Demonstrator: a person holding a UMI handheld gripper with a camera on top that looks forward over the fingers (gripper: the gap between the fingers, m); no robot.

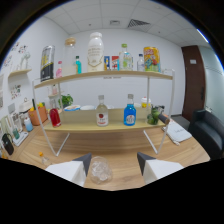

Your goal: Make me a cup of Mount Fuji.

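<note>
Gripper spread; glass stands between fingers, nearer left one, gaps seen both sides, on table. Step judged: glass to be gripped, so centring first, then even squeeze low on wall. Shelf beyond holds clear bottle, blue bottle, red bottle. Open room left on near table; shelf legs to be avoided.

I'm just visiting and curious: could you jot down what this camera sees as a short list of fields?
glass: clear, on the table, between the fingers, gaps both sides
gripper: open
lower shelf: red bottle, clear bottle, blue bottle
upper shelf: more bottles and cartons
door: dark, beyond the shelves
</note>
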